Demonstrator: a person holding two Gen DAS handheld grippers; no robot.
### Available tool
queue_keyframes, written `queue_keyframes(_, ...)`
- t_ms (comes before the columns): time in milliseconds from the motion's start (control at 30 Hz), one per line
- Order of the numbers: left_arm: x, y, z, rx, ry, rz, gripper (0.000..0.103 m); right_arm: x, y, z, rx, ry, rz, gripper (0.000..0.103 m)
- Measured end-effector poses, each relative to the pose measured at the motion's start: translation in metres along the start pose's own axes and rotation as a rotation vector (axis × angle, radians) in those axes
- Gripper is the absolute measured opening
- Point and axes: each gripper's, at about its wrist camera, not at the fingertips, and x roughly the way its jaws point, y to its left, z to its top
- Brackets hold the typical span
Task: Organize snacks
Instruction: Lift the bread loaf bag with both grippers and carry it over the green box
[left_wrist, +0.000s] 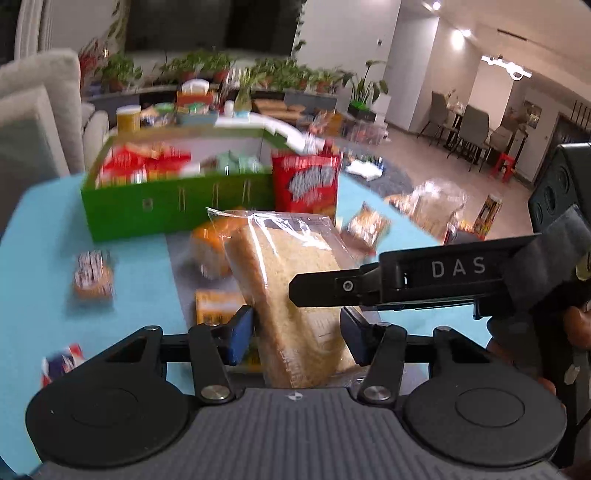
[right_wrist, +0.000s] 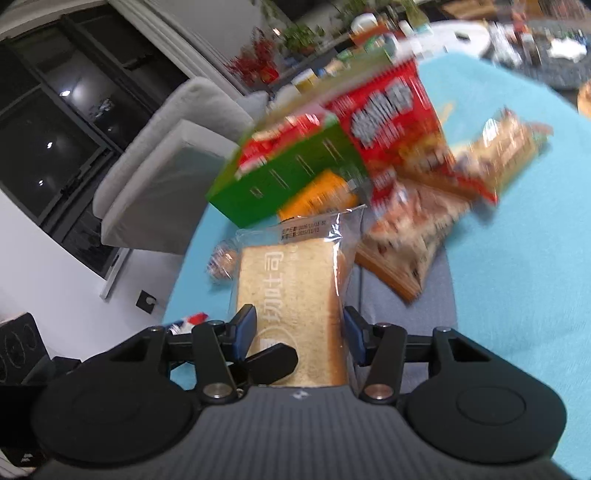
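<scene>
Bread pack (right_wrist: 291, 295): tan slices in a clear bag with printed words, lifted above the blue bench (right_wrist: 517, 258).
Left jaws (left_wrist: 295, 338): clenched on the pack's near end.
Right jaws (right_wrist: 299, 334): grasping the same pack, flat face up.
Left view only: the right gripper's black finger (left_wrist: 332, 288) crossing the pack; chairs (left_wrist: 469, 127) far off.
Right view only: a dark window (right_wrist: 55, 110); a grey sofa (right_wrist: 166, 147).
Past the jaws: green box (left_wrist: 177, 199), red bag (left_wrist: 306, 184).
</scene>
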Motion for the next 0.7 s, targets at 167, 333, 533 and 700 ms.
queue_keyframes(167, -0.010, -0.005, 0.027, 0.037, -0.075, 0.023, 0.049, -0.011, 0.014, 0.023, -0.046, -0.066, 0.018, 0.043)
queue_keyframes(333, -0.009, -0.007, 0.051, 0.062, -0.123, 0.043, 0.049, -0.013, 0.023, 0.043, -0.082, -0.120, 0.024, 0.043)
queue_keyframes(533, 0.004, -0.003, 0.086, 0.079, -0.145, 0.073, 0.049, -0.003, 0.017, 0.078, -0.059, -0.146, 0.057, 0.043)
queue_keyframes(700, 0.022, 0.002, 0.115, 0.097, -0.160, 0.105, 0.050, 0.009, 0.017, 0.106, -0.052, -0.166, 0.063, 0.043)
